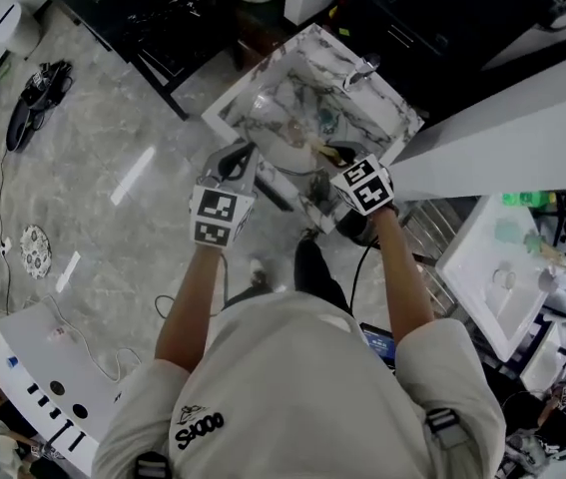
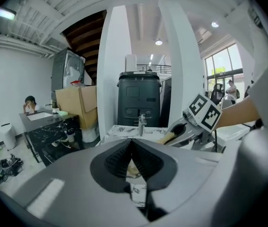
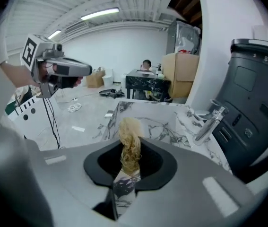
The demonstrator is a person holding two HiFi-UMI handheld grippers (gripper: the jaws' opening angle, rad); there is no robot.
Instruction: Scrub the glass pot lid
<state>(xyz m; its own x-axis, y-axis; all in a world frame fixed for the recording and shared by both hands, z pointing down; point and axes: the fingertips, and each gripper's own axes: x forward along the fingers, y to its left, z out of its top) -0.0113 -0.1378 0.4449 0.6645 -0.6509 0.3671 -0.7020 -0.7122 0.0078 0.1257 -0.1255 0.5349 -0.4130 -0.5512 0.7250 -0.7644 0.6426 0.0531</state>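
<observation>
The clear, domed lid sits in the marble sink, right at the tips of the left gripper, whose jaws are closed to a slit on what looks like the lid's thin rim. The tap stands ahead and right of the right gripper, with nothing between the grippers. Both forearms reach forward over the sink's near rim, and the right gripper is clamped on a tan fibrous scrubber beside the lid.

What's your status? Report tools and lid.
Left tool shut. Right tool shut on scrubber. The glass lid lies in the sink. No obstruction seen.
</observation>
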